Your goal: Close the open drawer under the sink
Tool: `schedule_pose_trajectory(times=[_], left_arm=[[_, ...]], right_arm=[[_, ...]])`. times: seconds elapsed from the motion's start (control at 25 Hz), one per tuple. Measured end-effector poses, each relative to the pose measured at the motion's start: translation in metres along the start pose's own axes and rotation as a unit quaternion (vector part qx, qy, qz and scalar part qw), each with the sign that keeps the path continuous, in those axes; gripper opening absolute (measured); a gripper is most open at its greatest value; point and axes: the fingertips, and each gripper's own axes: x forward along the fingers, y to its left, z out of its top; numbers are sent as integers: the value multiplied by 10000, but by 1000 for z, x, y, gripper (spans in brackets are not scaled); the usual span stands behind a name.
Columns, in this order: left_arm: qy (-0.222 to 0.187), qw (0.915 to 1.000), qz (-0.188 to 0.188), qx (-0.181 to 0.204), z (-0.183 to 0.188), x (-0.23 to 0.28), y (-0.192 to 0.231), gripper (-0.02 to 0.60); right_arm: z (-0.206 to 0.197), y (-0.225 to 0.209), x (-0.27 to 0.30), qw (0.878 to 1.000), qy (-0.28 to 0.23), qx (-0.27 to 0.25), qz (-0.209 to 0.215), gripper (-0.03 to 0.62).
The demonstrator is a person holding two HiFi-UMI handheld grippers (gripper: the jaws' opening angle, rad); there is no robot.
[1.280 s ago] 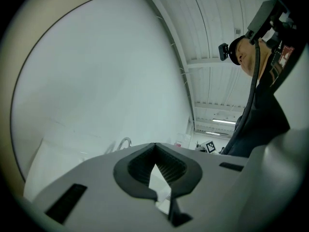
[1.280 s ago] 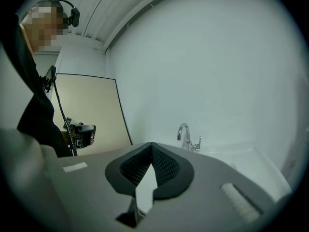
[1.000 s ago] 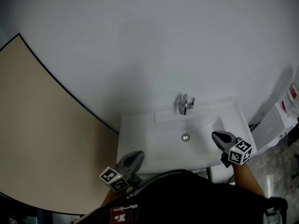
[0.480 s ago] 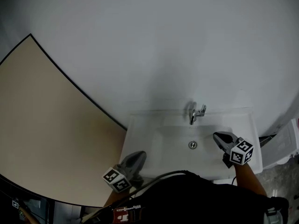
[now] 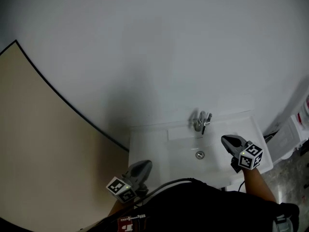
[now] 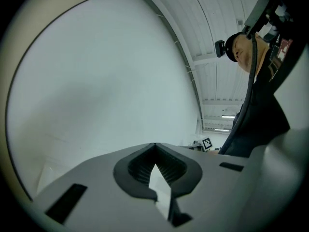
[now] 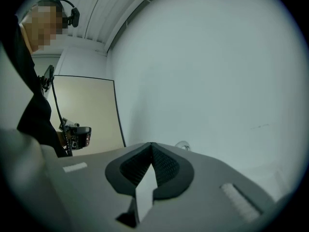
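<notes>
The white sink [image 5: 179, 145] with its chrome faucet [image 5: 202, 122] and drain [image 5: 200, 154] is mounted on a white wall. The drawer under it is hidden by the basin and by my dark clothing [image 5: 203, 207]. My left gripper [image 5: 143, 165] hovers at the sink's front left corner, jaws shut and empty; in the left gripper view [image 6: 154, 145] it faces bare wall. My right gripper [image 5: 227, 140] floats over the basin's right side, also shut and empty. In the right gripper view [image 7: 151, 144] the faucet [image 7: 183, 144] peeks just past the tips.
A beige panel with a dark edge [image 5: 43, 149] fills the left side next to the sink. White boxes or appliances [image 5: 289, 137] stand on the speckled floor to the right of the sink.
The head view has swung, so the sink sits lower and further right. Both grippers shifted slightly forward along the sink's front. Their jaws stayed shut.
</notes>
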Motion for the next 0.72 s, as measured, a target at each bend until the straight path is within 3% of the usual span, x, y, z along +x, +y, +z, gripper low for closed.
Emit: schedule_pose_trajectory(times=[0.16, 0.4, 0.6, 0.72], left_arm=[[189, 9989, -419, -80, 5, -13, 28, -2], [497, 9920, -1159, -105, -6, 5, 28, -2], [390, 9830, -1754, -378, -6, 41, -1, -2], [501, 9789, -1961, -295, -13, 54, -29, -2]], right_arm=[[11, 19, 3, 9988, -23, -3, -483, -2], [2, 29, -32, 9916, 61, 163, -1285, -2], [-3, 27, -69, 9842, -40, 253, -1755, -2], [-5, 23, -107, 9807, -153, 232, -1936, -2]])
